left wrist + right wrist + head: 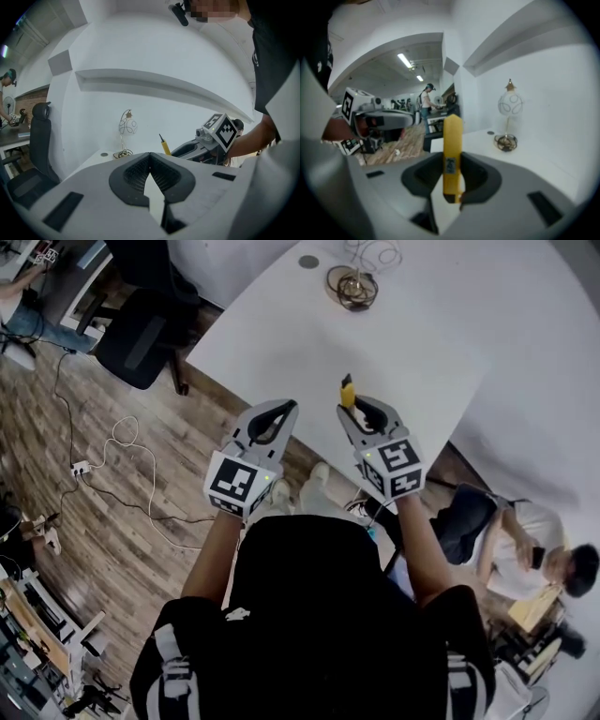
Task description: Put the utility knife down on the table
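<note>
Cables (pixel 122 442) trail over the wood floor (pixel 112 540) left of the counter (pixel 422 343), and a black chair (pixel 141 338) stands at the counter's left corner. The left gripper (pixel 287 409) hangs at the counter's near edge, pointing toward it. Its own view shows its jaws closed tip to tip with nothing between them. Just to the right, also at the near edge, the right gripper (pixel 364 407) is held level with the left one, and its jaws are clamped on the yellow knife (pixel 348 390). The knife stands upright in the grip, held about its lower half. Its dark-tipped end points up and away from the person, and its bottom end shows free between the jaws. It is therefore off the counter, in the air above the near edge. Both grippers are held by bare forearms that reach out from black sleeves. Toward the counter's far side sits a wire ornament (pixel 353 287), a coiled base with a round wire ball on a thin stem. Just left of it a small round grommet (pixel 308 261) is set into the counter's top. Right of the counter, beyond its curved edge, a person (pixel 525 531) in a white top sits with something small and dark in the hands.
</note>
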Motion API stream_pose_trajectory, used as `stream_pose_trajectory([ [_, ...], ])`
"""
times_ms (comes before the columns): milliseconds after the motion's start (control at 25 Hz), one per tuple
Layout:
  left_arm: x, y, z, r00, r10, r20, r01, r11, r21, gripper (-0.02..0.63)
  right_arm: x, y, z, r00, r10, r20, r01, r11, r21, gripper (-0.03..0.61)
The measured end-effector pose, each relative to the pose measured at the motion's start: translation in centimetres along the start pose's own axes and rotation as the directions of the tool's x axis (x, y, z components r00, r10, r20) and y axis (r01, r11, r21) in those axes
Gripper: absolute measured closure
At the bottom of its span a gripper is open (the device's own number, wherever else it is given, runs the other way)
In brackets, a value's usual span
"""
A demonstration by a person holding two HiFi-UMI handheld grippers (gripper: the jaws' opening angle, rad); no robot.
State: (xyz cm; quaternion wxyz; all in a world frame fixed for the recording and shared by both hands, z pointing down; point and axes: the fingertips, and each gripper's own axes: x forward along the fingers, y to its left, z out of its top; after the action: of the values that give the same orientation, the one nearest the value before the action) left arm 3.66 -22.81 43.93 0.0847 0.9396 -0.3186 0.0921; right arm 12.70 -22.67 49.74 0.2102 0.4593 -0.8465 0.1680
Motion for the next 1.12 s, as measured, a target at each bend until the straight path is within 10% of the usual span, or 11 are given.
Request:
stream_pose_trajectory([
  [560,0.1,1.8,-3.6,0.995,0.071,-0.068,-0.074,0.996,-0.053,0.592,4.8,-1.5,-7.9,0.963,0.075,-0.257,-0.094,0.993,-0.065,0.443],
  [1120,0.4,1.4,-4.9,0.991,0.074,-0.111,-0.083,0.993,-0.079,0.592,7.5,-4.6,-15.1,0.869,0.044,-0.494,-0.119,0.986,-0.120,0.443],
])
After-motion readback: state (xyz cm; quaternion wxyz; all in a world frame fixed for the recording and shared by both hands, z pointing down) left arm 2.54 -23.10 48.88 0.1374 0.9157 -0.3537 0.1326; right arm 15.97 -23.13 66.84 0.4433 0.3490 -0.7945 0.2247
